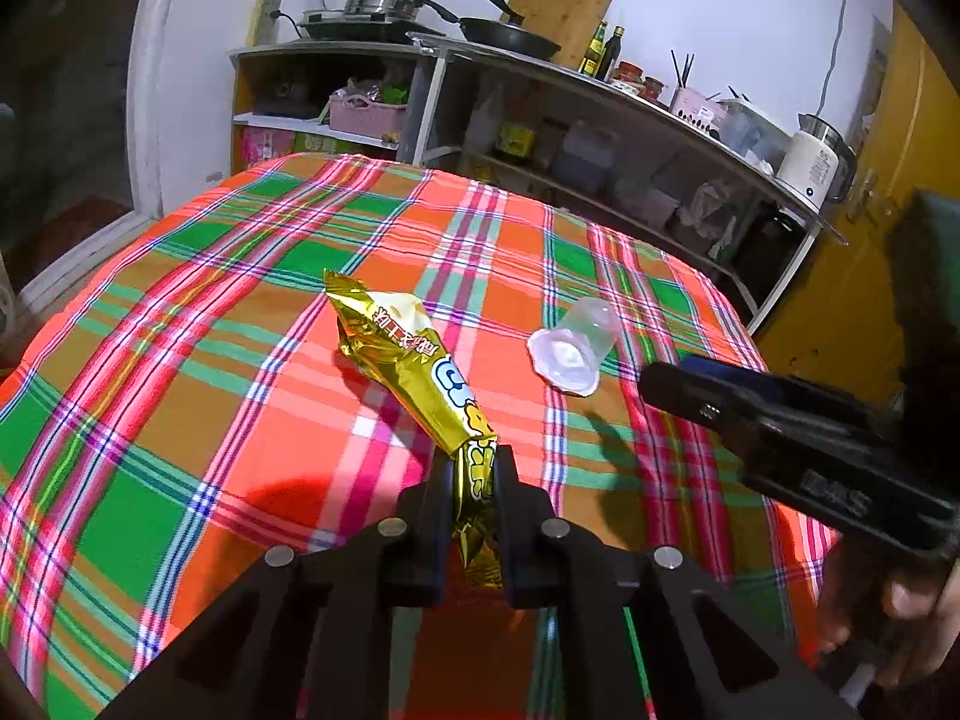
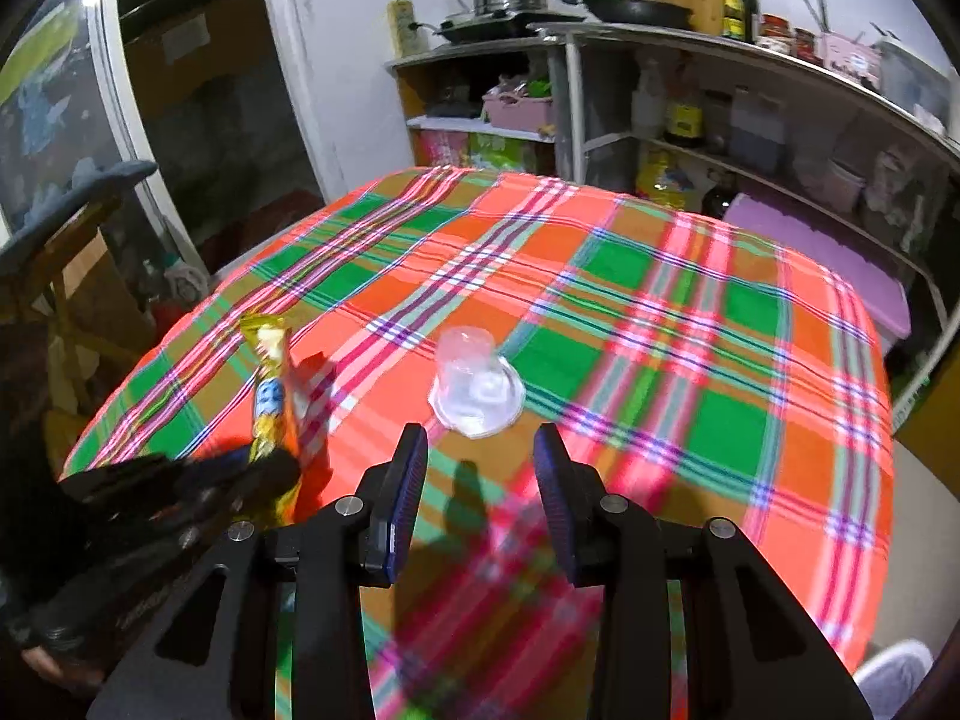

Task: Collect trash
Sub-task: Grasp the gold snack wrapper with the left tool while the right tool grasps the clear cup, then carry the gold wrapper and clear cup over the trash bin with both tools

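A gold foil snack wrapper point(image 1: 408, 360) lies on the plaid tablecloth point(image 1: 180, 330), and my left gripper point(image 1: 474, 468) is shut on its near end. The same wrapper point(image 2: 270, 384) appears at the left of the right wrist view, with the left gripper point(image 2: 264, 468) clamped on its lower end. A clear plastic cup point(image 1: 570, 348) lies tipped on its side to the right of the wrapper, its peeled white lid spread at the mouth. My right gripper point(image 2: 480, 450) stands open just short of the cup point(image 2: 474, 384), with nothing between its fingers. It also reaches in from the right in the left wrist view point(image 1: 660, 384).
Kitchen shelves point(image 1: 600, 150) with pots, a pan, bottles and a kettle stand behind the table. A purple box point(image 2: 828, 252) sits off the table's far right edge. A wooden chair with a blue cushion point(image 2: 78, 192) is at the left. A person's hand point(image 1: 900, 612) holds the right gripper.
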Demonstrator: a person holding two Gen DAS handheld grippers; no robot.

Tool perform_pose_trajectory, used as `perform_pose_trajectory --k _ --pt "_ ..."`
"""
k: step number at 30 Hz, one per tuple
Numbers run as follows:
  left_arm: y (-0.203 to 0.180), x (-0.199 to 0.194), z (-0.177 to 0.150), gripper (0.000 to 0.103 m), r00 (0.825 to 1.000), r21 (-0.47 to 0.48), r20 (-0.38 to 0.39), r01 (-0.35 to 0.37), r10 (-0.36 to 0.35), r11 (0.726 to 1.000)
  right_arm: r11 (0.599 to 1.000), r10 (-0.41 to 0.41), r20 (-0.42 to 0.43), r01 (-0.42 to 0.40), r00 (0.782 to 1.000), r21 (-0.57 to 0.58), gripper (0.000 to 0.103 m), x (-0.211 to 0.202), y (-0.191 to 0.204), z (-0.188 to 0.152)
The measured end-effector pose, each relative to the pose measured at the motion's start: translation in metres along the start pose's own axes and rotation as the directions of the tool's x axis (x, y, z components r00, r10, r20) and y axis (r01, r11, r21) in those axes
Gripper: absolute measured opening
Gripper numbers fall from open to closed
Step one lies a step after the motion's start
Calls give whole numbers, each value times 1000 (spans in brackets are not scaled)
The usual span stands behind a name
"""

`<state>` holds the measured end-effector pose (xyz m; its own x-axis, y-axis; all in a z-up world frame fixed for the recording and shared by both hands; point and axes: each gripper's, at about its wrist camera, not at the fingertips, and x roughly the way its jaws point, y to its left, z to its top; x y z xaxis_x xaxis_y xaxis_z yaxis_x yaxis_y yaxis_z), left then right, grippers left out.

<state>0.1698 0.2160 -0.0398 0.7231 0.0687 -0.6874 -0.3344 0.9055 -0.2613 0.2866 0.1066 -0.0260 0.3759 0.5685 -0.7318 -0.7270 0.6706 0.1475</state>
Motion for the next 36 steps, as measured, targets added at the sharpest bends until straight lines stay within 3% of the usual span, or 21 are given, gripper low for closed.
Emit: perform_pose_trajectory --k 12,13,14,19,27,36 --pt "8 0 0 12 1000 -4 -6 17 -17 1000 998 -31 -47 34 998 46 40 48 1 23" --pt "8 0 0 12 1000 -3 -7 19 -19 1000 998 -26 -50 29 998 59 40 50 -1 23" --pt "8 1 0 12 1000 -3 -8 20 -20 1000 998 -22 -47 25 999 64 31 50 -2 23" --pt "6 1 0 12 1000 7 -5 19 -19 1000 997 -17 -27 19 999 72 31 41 -4 22" --pt "-13 -19 -3 12 998 46 35 60 -62 997 995 -24 37 21 999 99 31 -17 -12 2" --pt "-70 -59 -19 12 989 144 48 133 -142 980 987 -66 106 49 992 153 31 -100 -30 -38"
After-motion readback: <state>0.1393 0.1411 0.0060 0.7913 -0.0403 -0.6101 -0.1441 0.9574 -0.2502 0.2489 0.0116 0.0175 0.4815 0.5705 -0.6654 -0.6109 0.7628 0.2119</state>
